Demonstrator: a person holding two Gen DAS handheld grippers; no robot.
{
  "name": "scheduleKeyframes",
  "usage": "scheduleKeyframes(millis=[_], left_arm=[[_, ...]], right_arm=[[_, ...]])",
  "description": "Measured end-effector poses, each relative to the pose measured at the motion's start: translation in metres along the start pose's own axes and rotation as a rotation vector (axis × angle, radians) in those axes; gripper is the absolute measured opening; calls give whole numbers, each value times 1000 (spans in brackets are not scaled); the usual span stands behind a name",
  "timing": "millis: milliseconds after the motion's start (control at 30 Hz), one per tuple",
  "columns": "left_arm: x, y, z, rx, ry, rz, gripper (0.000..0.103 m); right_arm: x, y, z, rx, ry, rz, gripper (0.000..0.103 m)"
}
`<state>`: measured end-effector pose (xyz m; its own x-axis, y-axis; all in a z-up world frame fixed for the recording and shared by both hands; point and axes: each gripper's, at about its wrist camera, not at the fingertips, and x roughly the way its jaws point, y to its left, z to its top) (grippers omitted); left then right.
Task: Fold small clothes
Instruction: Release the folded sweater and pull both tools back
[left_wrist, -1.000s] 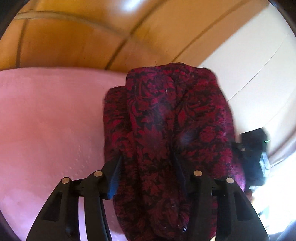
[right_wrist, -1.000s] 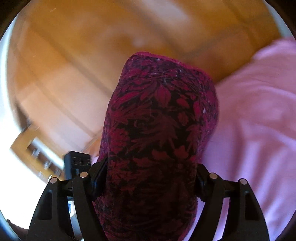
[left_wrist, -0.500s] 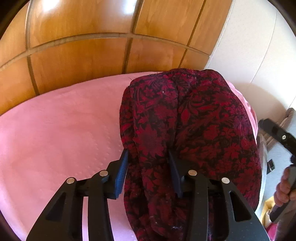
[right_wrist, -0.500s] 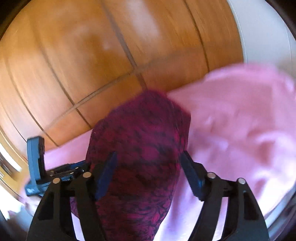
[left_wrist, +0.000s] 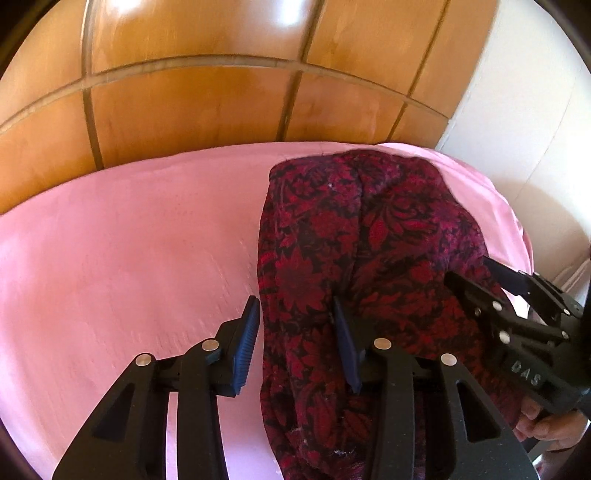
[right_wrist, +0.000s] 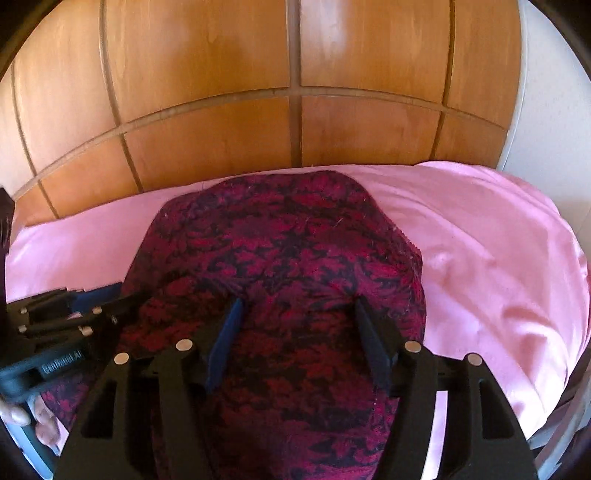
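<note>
Lying on the pink bedsheet (left_wrist: 122, 254), the dark red floral garment (left_wrist: 354, 251) runs lengthwise from the cameras toward the wooden panelled headboard (left_wrist: 207, 107) — its long axis points away from both grippers, and its rounded far end stops just short of the panels. In the left wrist view the cloth occupies the right half of the bed, bunched into lengthwise folds, with bare sheet to its left. The left gripper (left_wrist: 295, 343) straddles the garment's left-hand fold: a thick roll of fabric fills the gap between the two blue-padded fingers (left_wrist: 245, 343), the right pad is sunk into the cloth, and the left pad lies at the fold's outer edge. Its jaws are opening at a middling width; whether the pads press the fabric cannot be told. At the right edge of that view the right gripper (left_wrist: 495, 291) reaches in over the garment's right side, gripped by a hand (left_wrist: 543, 428). In the right wrist view the same garment (right_wrist: 288, 258) appears as a broad mound, again stretching away toward the headboard (right_wrist: 295, 88), with pink sheet (right_wrist: 491, 266) on its right. Here the right gripper (right_wrist: 295, 339) has both fingers (right_wrist: 225, 339) pushed down into the cloth, fabric bulging between them — the jaws are closing at a moderately wide gap. The left gripper (right_wrist: 99, 299) lies at the left margin, against the garment's edge.
</note>
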<state>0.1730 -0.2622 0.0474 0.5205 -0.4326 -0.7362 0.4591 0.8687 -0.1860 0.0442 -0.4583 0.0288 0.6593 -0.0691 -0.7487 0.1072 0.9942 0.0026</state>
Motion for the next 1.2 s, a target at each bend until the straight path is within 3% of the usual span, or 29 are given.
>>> scheduleKeyframes(millis=[233, 300, 367, 500, 833, 967, 1033, 1200], left_arm=[[-1, 0, 0, -28, -19, 41, 52], [-9, -2, -4, -23, -46, 81, 62], [-15, 0, -6, -39, -52, 79, 63], [-28, 1, -7, -37, -83, 108, 69], [-64, 8, -24, -65, -163, 168, 78], [-81, 13, -34, -81, -184, 191, 78], [-89, 14, -38, -90, -198, 195, 84], [-109, 9, -51, -66, -241, 211, 89]], right_arm=[[-2, 11, 5, 53, -43, -43, 65], [-6, 13, 3, 45, -56, -56, 66], [-12, 11, 2, 43, -73, -69, 68], [-30, 3, 1, 116, -73, -74, 88], [-77, 8, -8, 217, -138, -107, 92], [-99, 26, -17, 221, -179, -130, 95], [-106, 37, -24, 207, -192, -144, 99], [-120, 69, -47, 139, -208, -209, 100]])
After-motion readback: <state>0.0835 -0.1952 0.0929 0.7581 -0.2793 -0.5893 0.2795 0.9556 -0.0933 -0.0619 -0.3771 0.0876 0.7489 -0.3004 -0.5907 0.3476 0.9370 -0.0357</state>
